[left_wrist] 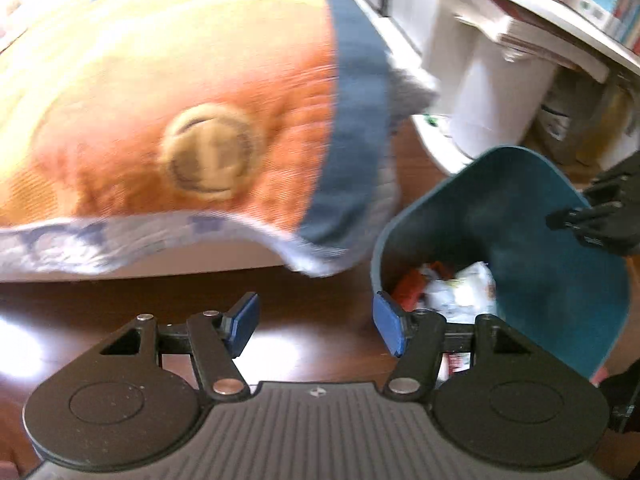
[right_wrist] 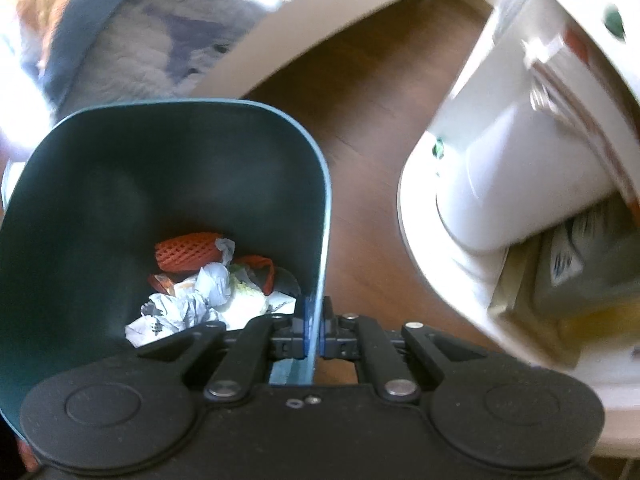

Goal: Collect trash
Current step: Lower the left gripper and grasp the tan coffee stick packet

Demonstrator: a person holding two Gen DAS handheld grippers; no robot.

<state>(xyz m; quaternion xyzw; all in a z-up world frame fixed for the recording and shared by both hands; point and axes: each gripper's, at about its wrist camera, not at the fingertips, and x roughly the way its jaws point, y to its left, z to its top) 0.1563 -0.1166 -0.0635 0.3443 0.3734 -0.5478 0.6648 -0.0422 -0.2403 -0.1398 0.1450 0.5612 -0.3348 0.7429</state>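
Right hand-held gripper [right_wrist: 314,330]: jaws closed on right wall of teal bin [right_wrist: 120,168]. Bin bottom holds orange foam net [right_wrist: 188,256], crumpled paper [right_wrist: 176,312], wrappers. Wood floor [right_wrist: 360,128] beyond bin. White stand [right_wrist: 500,184] at right; bedding [right_wrist: 140,48] upper left, blurred.
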